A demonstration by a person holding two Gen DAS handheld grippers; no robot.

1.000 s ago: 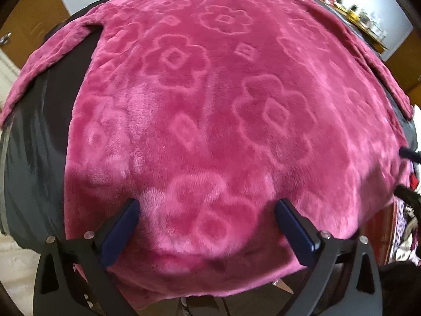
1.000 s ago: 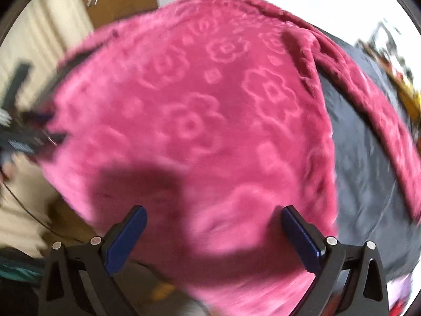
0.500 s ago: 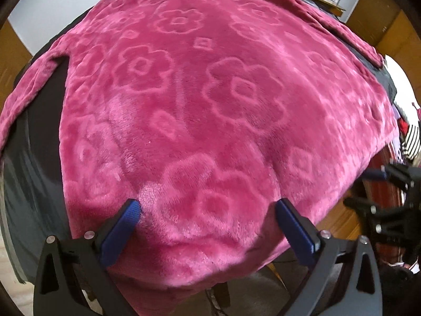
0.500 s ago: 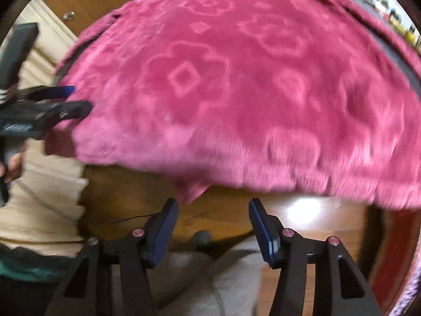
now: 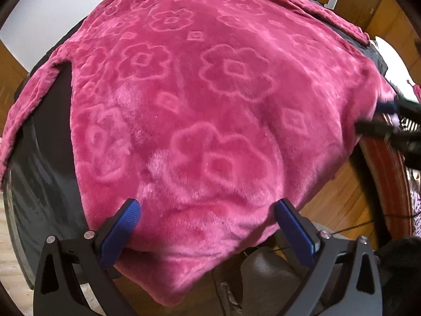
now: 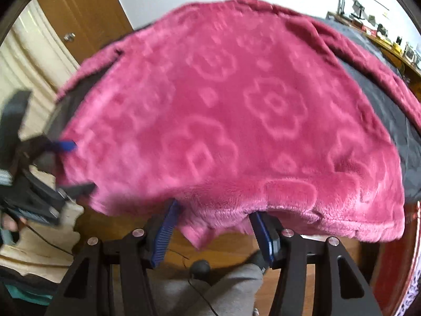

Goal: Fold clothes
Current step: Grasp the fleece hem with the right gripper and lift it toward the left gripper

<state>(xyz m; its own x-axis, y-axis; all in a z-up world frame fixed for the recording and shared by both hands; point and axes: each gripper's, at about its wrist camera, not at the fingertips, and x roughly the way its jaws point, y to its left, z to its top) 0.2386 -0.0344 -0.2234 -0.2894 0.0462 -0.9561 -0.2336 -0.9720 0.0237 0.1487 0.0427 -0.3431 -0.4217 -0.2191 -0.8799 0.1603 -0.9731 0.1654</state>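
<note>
Since the earlier frames the right tool (image 6: 213,223) has narrowed from wide open to about half and come to the garment's (image 6: 236,121) near hem; both tools have shifted sideways along it. The pink flower-embossed garment lies spread on a dark surface (image 5: 44,173), its near hem hanging past the surface edge. A bunch of that hem sits between the right tool's blue pads (image 6: 165,234); whether they pinch it cannot be told. The left tool (image 5: 208,226) stands wide open over the garment's near left corner, holding nothing.
</note>
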